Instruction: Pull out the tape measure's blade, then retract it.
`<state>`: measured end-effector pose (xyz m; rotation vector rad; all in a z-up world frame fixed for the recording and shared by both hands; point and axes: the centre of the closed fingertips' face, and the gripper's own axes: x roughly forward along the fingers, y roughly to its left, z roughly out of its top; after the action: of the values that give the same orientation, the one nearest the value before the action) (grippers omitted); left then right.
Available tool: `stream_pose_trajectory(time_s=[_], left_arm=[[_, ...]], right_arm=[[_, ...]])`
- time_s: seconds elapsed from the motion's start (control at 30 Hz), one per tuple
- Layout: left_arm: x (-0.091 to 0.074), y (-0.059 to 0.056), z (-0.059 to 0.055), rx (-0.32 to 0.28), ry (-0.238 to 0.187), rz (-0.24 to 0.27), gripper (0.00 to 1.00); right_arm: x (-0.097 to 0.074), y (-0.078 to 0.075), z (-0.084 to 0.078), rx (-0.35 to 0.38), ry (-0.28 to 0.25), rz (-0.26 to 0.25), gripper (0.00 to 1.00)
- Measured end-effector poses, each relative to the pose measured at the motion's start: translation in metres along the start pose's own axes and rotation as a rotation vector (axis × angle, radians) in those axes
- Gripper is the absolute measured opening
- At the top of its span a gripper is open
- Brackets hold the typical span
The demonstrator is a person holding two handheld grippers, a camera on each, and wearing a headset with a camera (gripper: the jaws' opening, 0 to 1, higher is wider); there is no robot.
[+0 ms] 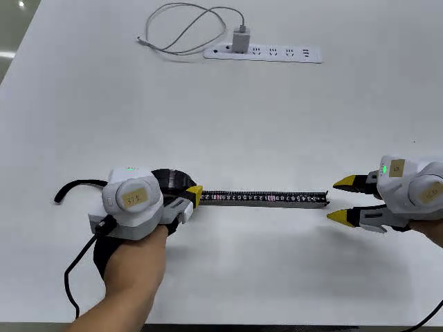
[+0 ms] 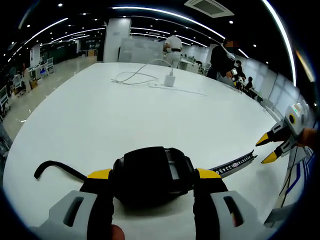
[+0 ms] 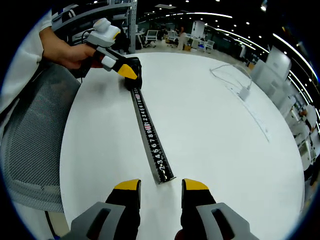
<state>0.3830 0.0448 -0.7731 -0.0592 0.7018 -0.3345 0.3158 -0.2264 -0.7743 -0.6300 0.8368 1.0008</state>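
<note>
Tape measure: your black, rounded plastic case sits on the smooth white tabletop, near its front edge.
Blade: the flat, dark, numbered strip lies straight on the table, reaching out rightwards.
Left gripper: your yellow-tipped jaws clamp the case's sides.
Right gripper: jaws spread and holding nothing, with the blade's end just ahead of them, not touching.
Strap: a black loop curls behind the case.
Far side: a white power strip with a grey cable.

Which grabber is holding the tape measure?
The left gripper: its jaws clamp the black tape measure case. The right gripper is open, just off the end of the blade.
</note>
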Motion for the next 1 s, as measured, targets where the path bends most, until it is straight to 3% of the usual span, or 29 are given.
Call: stream_pose_trajectory(time_s=[1.0], left_arm=[[0.001,0.000,-0.001,-0.009,0.015,-0.010,0.60]], right_arm=[[0.026,-0.002,-0.006,-0.119,0.116,0.132,0.15]])
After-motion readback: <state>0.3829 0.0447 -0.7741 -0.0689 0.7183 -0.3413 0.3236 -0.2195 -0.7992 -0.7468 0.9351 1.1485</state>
